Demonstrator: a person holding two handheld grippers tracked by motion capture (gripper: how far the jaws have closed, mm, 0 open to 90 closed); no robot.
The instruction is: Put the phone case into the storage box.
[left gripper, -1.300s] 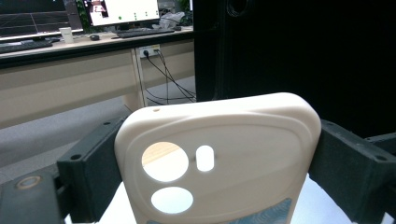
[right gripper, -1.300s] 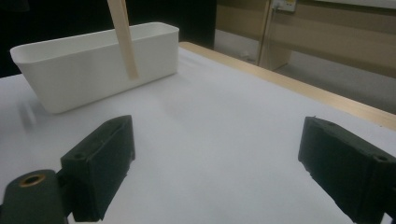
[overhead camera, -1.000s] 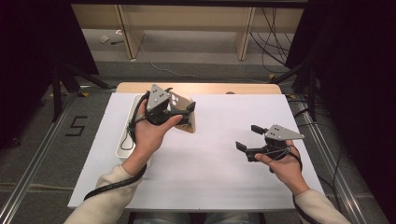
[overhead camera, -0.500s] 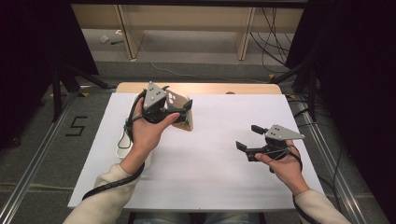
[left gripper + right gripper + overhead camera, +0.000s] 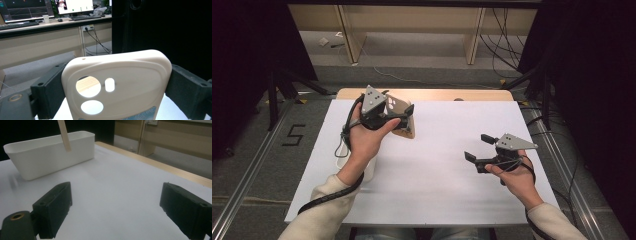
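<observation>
Above the table's far left | left gripper [image 5: 404, 116] clamps the beige phone case [image 5: 116, 85] across its width, lifted | right gripper [image 5: 479, 148] spread, empty, near right | case likely light, bendy, smooth: hold by side edges.

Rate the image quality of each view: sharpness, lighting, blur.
High view: evenly lit and sharp, dark at both sides, with bright glare on the white table. Left gripper view: the cream phone case is close and slightly soft, while the office behind is clearer. Right gripper view: the near jaws are blurred, and the white bin is soft and bright.
</observation>
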